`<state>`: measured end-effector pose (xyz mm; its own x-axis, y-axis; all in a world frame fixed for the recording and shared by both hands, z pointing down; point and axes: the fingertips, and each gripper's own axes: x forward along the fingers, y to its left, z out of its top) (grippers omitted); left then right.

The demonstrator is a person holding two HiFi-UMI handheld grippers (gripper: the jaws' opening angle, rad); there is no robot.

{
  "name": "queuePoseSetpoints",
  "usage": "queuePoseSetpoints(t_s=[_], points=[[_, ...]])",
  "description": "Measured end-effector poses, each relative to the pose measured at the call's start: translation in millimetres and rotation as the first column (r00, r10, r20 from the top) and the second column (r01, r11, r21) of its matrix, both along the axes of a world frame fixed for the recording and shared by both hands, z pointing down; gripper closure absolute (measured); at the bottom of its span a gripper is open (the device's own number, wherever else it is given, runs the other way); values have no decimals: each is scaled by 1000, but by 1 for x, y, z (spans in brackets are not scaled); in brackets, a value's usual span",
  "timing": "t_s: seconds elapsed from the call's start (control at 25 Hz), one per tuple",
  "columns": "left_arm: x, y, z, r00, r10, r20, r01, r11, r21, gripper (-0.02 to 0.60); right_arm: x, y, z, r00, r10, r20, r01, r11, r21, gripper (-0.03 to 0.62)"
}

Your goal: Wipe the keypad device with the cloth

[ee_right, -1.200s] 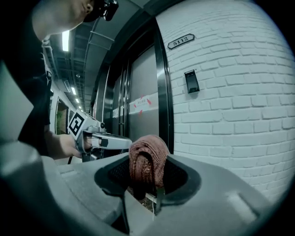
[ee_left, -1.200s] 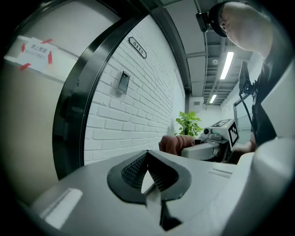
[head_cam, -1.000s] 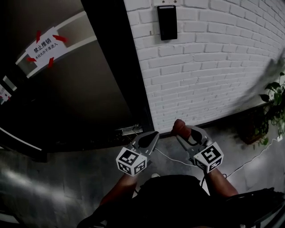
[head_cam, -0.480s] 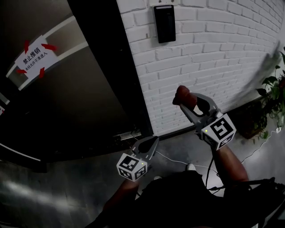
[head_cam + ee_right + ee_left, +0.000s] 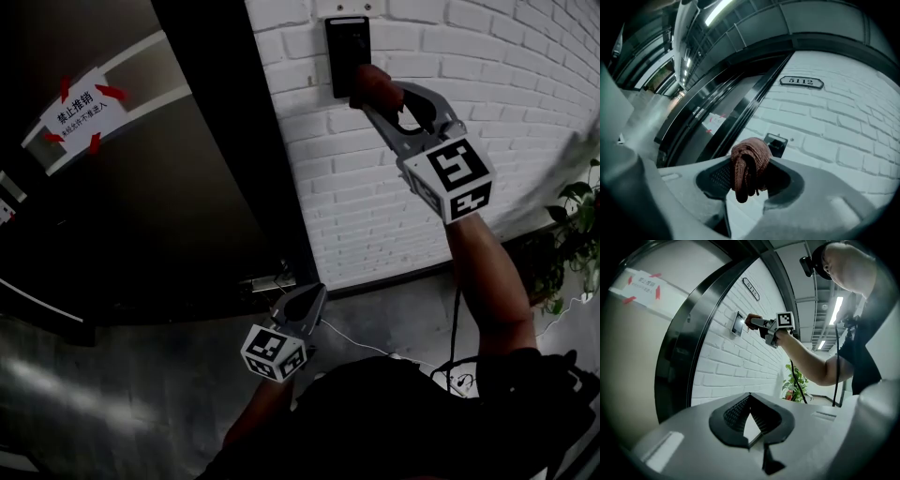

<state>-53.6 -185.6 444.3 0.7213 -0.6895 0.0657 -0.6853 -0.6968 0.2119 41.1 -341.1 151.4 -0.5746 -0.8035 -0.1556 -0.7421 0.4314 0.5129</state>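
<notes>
Head view: right tool's [image 5: 368,93] cloth [image 5: 378,82] at keypad device [image 5: 341,47]

Number plate [image 5: 801,82] on the white brick wall [image 5: 843,122] reads "5112". Paper notice [image 5: 80,105], taped at the corners to the dark door [image 5: 169,216], has "禁止推销" as its top line. The smaller line under it is too small to read. No other text is legible.

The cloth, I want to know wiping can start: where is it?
Clamped in the right gripper, the cloth is raised at the head view's top centre, at the keypad device's right edge on the white brick wall.
</notes>
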Motion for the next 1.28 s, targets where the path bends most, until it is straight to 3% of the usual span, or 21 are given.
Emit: queuePoseSetpoints(t_s=[0.32,0.52,0.76,1.28], points=[[-16,-1,4,995,-103,13,103,995,-12,565,-4,-49,-63,998,57,-37,-54,994,94,448],[-22,-4,6,992,-128,13,128,992,-17,565,-13,-68,-80,997,76,-19,-73,991,110,448],[-26,-10,10,990,-142,14,143,990,-17,565,-20,-78,-81,994,103,-20,-100,986,133,448],[-24,-11,13,994,-109,16,109,993,-41,565,-15,-80,-54,994,110,15,-111,990,88,448]])
